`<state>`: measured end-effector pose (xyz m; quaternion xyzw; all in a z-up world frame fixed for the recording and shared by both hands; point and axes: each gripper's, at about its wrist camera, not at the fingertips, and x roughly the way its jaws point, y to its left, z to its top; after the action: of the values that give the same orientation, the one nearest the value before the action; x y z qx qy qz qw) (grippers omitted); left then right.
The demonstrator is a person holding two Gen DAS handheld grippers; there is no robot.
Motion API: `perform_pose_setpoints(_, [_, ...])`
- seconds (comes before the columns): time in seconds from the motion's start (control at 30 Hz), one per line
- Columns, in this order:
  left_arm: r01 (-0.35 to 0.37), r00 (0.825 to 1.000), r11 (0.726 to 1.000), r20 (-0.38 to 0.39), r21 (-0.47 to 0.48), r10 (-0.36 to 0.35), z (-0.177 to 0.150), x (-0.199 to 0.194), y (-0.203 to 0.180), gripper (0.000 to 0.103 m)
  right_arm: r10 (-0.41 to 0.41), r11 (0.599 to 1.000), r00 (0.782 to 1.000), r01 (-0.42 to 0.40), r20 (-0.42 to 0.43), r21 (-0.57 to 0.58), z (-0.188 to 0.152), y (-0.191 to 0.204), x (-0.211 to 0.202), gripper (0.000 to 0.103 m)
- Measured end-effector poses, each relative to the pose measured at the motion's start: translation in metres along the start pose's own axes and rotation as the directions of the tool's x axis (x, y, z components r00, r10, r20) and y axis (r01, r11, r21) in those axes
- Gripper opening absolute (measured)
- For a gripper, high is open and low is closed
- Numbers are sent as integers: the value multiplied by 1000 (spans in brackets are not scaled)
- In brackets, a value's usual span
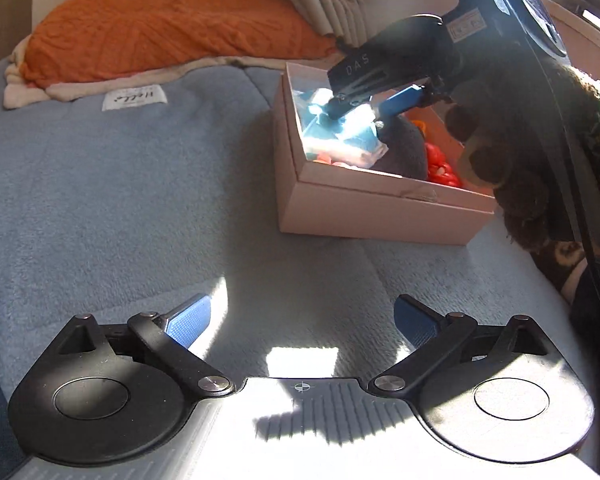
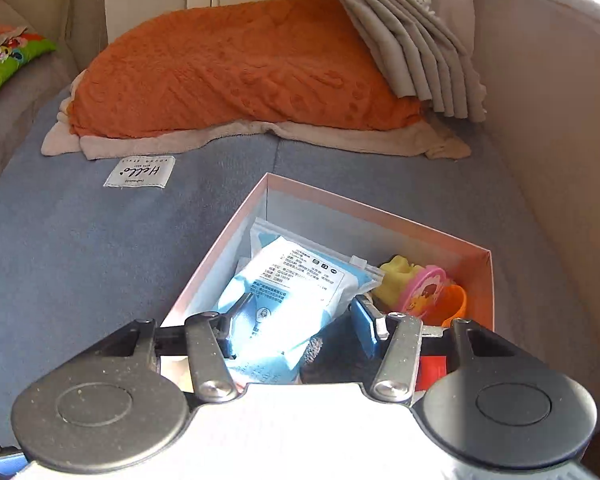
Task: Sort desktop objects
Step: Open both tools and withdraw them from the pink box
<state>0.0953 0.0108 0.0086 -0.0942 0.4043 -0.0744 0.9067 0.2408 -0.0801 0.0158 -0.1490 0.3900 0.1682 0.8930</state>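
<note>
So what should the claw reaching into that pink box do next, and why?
Probably close the right claw on the blue-and-white packet and lift it out: its fingers straddle the packet inside the pink box without visibly pressing. The left claw is open over bare blanket.

One pink box (image 2: 204,276), one blue packet (image 2: 300,280), one orange blanket (image 2: 240,68), one white label (image 2: 140,172), two claws (image 1: 300,320) (image 2: 296,320)

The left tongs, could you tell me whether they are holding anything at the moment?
No, the left tongs stand wide open over the bare blue blanket, with nothing between their blue pads.
</note>
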Motion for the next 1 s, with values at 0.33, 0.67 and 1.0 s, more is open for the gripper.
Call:
perform_pose_setpoints(0.33, [-116,993,993,-23,36,117,-10,16,3,102,49,994,997,-55,67,93,-6,-3,-11,55])
perform_pose_setpoints(0.67, [-102,995,987,6,127,103,-27,-10,-19,103,-46,970,998,32,53,242,-118,-42,-119,103])
perform_pose_setpoints(1.0, [-133,968,978,231,163,94,-72,-108,-49,103,-98,983,995,101,-27,156,-248,-24,-106,103])
